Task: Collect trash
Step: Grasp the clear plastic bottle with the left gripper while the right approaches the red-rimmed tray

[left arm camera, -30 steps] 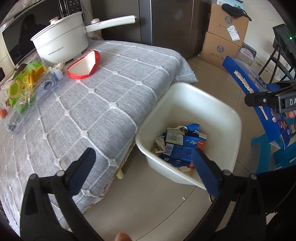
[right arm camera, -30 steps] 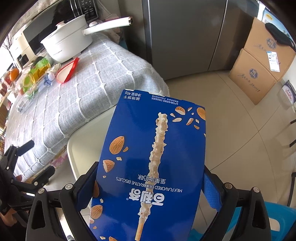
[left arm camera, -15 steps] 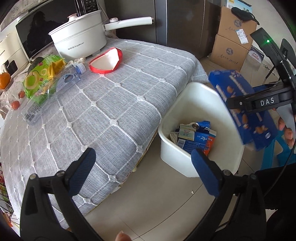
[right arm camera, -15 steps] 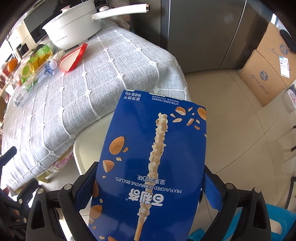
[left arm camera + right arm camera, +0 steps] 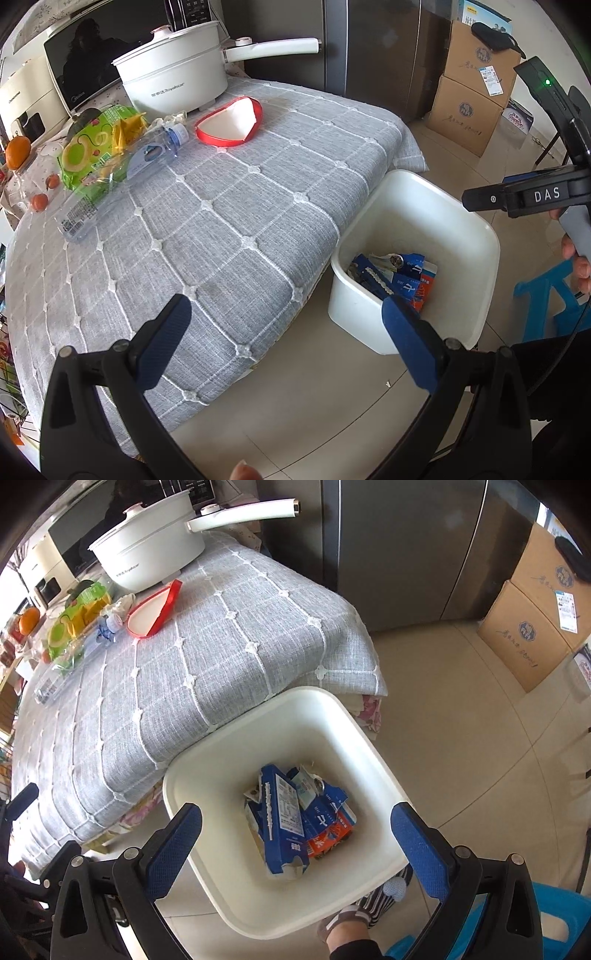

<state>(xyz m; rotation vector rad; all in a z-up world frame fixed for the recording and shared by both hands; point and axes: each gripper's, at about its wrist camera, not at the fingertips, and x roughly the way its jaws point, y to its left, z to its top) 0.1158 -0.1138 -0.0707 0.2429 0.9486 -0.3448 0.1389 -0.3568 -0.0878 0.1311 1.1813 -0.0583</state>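
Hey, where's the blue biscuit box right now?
In the right wrist view the blue biscuit box lies inside the white bin on the floor beside the table, atop other cartons.

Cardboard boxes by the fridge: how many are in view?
2, stacked against the wall right of the fridge: the upper box sits on the lower box. More could be hidden beyond the frame.

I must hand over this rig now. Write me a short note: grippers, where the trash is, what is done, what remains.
Left gripper: open, empty, over the table edge.
Right gripper: open, empty, above the white bin.
Done: blue biscuit box lies in the bin with other cartons.
Left on the grey tablecloth: plastic bottle, green wrapper, red-rimmed lid.
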